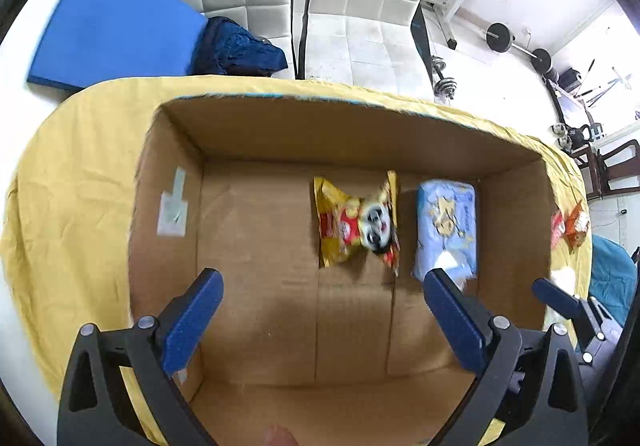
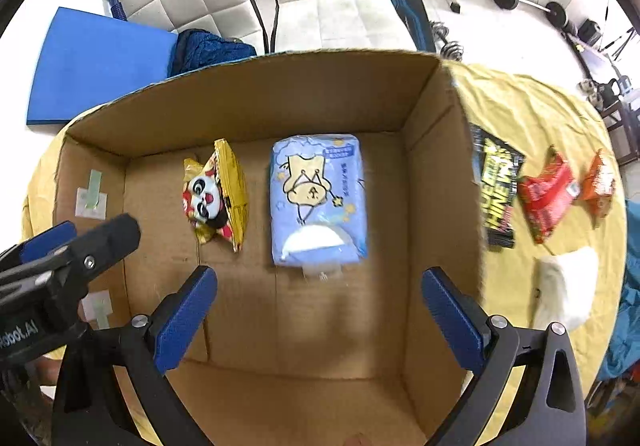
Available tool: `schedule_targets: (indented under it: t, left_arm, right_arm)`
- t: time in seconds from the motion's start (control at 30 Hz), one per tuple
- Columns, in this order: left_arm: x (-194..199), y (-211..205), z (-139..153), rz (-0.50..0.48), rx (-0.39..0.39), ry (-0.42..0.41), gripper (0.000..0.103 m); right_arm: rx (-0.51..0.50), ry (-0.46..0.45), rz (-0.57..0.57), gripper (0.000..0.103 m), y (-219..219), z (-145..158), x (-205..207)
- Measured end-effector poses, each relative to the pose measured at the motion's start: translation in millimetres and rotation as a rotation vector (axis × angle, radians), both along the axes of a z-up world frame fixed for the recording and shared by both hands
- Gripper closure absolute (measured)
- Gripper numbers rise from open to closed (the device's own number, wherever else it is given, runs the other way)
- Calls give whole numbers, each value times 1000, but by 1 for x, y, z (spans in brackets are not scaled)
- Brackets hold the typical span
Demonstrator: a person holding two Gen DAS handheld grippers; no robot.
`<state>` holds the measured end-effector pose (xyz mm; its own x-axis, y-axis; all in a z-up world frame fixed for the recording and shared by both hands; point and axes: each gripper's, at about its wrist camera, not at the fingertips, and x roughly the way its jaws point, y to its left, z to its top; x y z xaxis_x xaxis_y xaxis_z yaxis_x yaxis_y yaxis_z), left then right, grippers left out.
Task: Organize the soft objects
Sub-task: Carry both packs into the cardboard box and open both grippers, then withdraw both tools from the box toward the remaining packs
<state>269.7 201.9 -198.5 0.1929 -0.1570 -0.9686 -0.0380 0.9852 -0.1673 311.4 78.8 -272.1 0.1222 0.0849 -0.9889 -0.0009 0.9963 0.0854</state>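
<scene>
Left wrist view showed the left tongs (image 1: pixel 320 310) spread wide, nothing between the blue pads, hovering over an open cardboard box (image 1: pixel 256 134) on the yellow-covered bench (image 1: pixel 80 166). Yellow snack bag (image 1: pixel 356 224) with a panda face lay on the box floor, right of centre; blue tissue pack (image 1: pixel 446 228) lay just beside it, apart, near the right wall. Right tongs partly visible at the right edge of that view, past the box wall.

Right wrist view: right tongs (image 2: pixel 320 304) also wide apart and empty, above the box floor (image 2: pixel 320 326). Tissue pack (image 2: pixel 318 202) sat ahead of them, snack bag (image 2: pixel 216 196) to its left. Outside the box on the bench cloth (image 2: pixel 520 106): black-and-yellow packet (image 2: pixel 498 186) close beside the box wall, red packet (image 2: pixel 546 196), orange packet (image 2: pixel 600 186), white soft item (image 2: pixel 566 292). Left tongs (image 2: pixel 52 246) entered at the left edge; spread unclear from this view.
</scene>
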Motion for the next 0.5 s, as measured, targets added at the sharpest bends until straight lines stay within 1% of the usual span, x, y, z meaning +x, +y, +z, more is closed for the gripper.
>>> schedule_targets:
  t: [0.13, 0.17, 0.2, 0.23, 0.27, 0.33, 0.37, 0.5]
  left_arm:
    - [-25, -2, 4, 6, 17, -36, 0]
    - [-32, 0, 2, 5, 21, -43, 0]
    - [-38, 5, 6, 10, 18, -53, 0]
    - [-41, 8, 6, 19, 15, -57, 0]
    - [-49, 9, 13, 28, 10, -61, 0]
    - [-51, 6, 11, 45, 11, -71, 0]
    - [-53, 6, 11, 49, 18, -78, 0]
    - [-73, 2, 30, 39, 70, -138, 0]
  right_arm:
    - [-9, -34, 16, 0, -8, 22, -18]
    - [-10, -41, 19, 0, -12, 25, -22]
    - [-9, -51, 21, 0, -12, 31, -28]
    - [-7, -59, 28, 0, -12, 37, -35]
    - [-5, -66, 33, 0, -17, 44, -47]
    - [1, -75, 31, 0, -22, 58, -67]
    - [1, -78, 35, 0, -22, 62, -73]
    - [10, -103, 40, 0, -23, 83, -99]
